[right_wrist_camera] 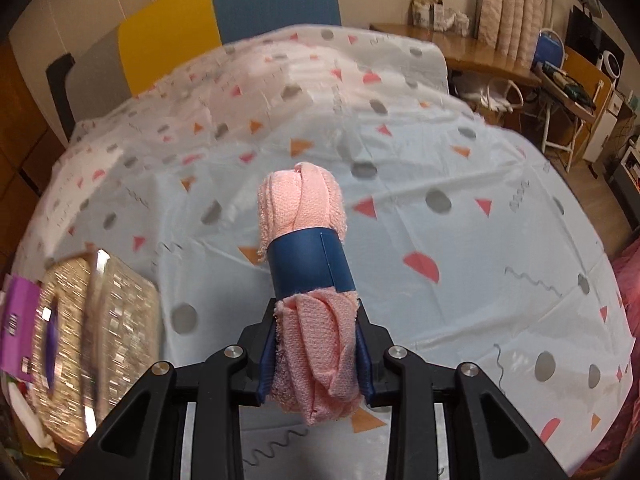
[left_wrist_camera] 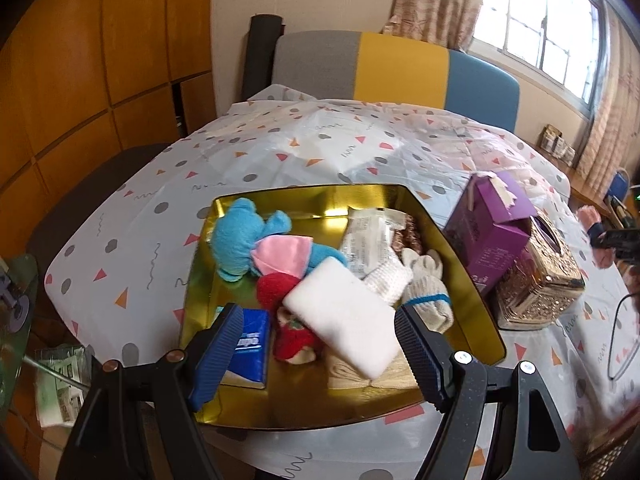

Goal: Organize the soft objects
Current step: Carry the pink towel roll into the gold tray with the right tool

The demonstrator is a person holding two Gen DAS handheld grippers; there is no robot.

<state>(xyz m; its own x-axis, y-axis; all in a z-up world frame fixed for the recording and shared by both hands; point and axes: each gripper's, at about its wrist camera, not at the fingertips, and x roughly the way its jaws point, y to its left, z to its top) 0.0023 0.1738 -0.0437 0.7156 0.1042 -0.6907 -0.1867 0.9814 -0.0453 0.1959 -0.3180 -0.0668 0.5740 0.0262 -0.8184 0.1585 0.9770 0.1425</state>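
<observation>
patterned tablecloth (right_wrist_camera: 400,152) under colourful chair (left_wrist_camera: 360,66), window (left_wrist_camera: 540,12).

A tray (left_wrist_camera: 476,288) sits on the desk (left_wrist_camera: 320,148), crowded with soft things: a plush toy (left_wrist_camera: 240,240) at its far left, a sponge (left_wrist_camera: 344,316) in the middle, a glove (left_wrist_camera: 428,292) to the right, a tissue pack (left_wrist_camera: 250,344) at the near left. Right of the tray stands a carton (left_wrist_camera: 488,236), with a tissue box (left_wrist_camera: 540,280) just beyond it. Chairs (left_wrist_camera: 396,68) stand behind the desk.
</observation>
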